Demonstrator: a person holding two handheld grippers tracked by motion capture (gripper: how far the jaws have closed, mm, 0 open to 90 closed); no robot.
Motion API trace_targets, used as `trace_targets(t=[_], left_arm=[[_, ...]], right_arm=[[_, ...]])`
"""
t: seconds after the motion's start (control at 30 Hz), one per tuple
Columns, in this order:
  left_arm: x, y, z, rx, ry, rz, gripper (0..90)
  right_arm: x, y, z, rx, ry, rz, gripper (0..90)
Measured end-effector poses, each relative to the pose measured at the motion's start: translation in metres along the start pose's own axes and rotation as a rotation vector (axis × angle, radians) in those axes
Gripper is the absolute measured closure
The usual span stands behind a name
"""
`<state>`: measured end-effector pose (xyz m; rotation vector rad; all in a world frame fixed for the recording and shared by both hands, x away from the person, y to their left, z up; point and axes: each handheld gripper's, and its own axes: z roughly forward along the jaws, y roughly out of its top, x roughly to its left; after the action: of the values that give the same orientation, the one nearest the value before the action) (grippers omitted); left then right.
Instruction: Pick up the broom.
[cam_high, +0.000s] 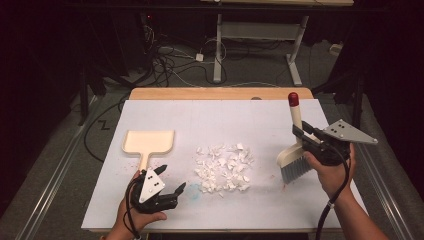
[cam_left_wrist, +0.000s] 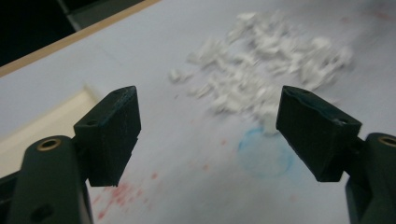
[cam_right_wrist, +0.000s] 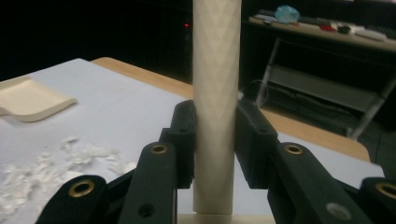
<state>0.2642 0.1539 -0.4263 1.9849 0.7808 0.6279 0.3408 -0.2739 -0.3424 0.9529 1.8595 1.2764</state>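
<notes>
My right gripper (cam_high: 301, 136) is shut on the cream handle of a hand brush (cam_high: 296, 117), which stands upright at the table's right with its red tip up and grey bristles (cam_high: 295, 168) down. In the right gripper view both pads clamp the brush handle (cam_right_wrist: 215, 107). A pile of white scraps (cam_high: 223, 168) lies mid-table, also seen blurred ahead of the left jaws as the scraps (cam_left_wrist: 266, 70). A cream dustpan (cam_high: 148, 142) lies left of it. My left gripper (cam_high: 171, 180) is open near the dustpan's handle, nothing between its fingers (cam_left_wrist: 112, 130).
A white sheet (cam_high: 210, 120) covers the wooden table (cam_high: 220, 93). Faint red and blue stains (cam_left_wrist: 264, 154) mark the sheet near the left gripper. Beyond the table's far edge stand desk legs and floor cables (cam_high: 170, 60).
</notes>
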Motion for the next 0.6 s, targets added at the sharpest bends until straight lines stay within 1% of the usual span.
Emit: trace_targets(t=[0.07,0.1,0.13,0.17,0.2,0.23,0.27,0.3,0.33,0.4,0.43,0.47,0.5,0.53,0.57,0.6], left_arm=[[-0.008,0.016,0.003,-0.035,-0.051,-0.001,22.3],[-0.008,0.016,0.003,-0.035,-0.051,-0.001,23.0],[-0.018,0.033,0.012,-0.044,-0.093,-0.011,23.7],[-0.023,0.043,0.018,-0.055,-0.128,-0.019,23.9],[-0.023,0.043,0.018,-0.055,-0.128,-0.019,24.0],[-0.034,0.059,0.029,-0.087,-0.195,-0.026,24.4],[-0.034,0.059,0.029,-0.087,-0.195,-0.026,24.8],[-0.046,0.074,0.041,-0.110,-0.237,-0.016,24.8],[-0.052,0.079,0.047,-0.117,-0.247,-0.004,24.8],[-0.061,0.084,0.060,-0.114,-0.272,-0.005,24.8],[-0.064,0.085,0.065,-0.116,-0.277,-0.008,24.8],[-0.067,0.086,0.070,-0.119,-0.279,-0.016,25.6],[-0.067,0.086,0.070,-0.119,-0.279,-0.016,27.9],[-0.069,0.087,0.075,-0.116,-0.289,-0.030,29.8],[-0.071,0.087,0.083,-0.117,-0.306,-0.054,32.8],[-0.072,0.087,0.085,-0.117,-0.304,-0.058,36.8]], right_arm=[[0.012,0.005,0.000,-0.040,0.020,-0.006,71.1],[0.018,0.007,0.000,-0.044,0.033,-0.004,71.1],[0.025,0.008,0.000,-0.076,0.034,0.006,71.1],[0.031,0.009,0.001,-0.098,0.039,-0.003,71.1],[0.037,0.011,0.002,-0.102,0.042,-0.009,71.1],[0.042,0.012,0.004,-0.114,0.046,-0.017,71.1],[0.047,0.014,0.006,-0.116,0.058,-0.017,71.1],[0.052,0.014,0.009,-0.113,0.070,-0.021,71.1],[0.057,0.014,0.011,-0.114,0.077,-0.019,71.1],[0.066,0.013,0.015,-0.112,0.093,-0.024,71.1],[0.070,0.012,0.017,-0.116,0.103,-0.026,71.1],[0.074,0.010,0.019,-0.111,0.112,-0.027,71.1],[0.074,0.010,0.019,-0.111,0.112,-0.027,71.1],[0.082,0.007,0.022,-0.105,0.128,-0.026,71.1],[0.085,0.005,0.023,-0.106,0.133,-0.025,71.1],[0.089,0.004,0.024,-0.101,0.135,-0.033,71.1]])
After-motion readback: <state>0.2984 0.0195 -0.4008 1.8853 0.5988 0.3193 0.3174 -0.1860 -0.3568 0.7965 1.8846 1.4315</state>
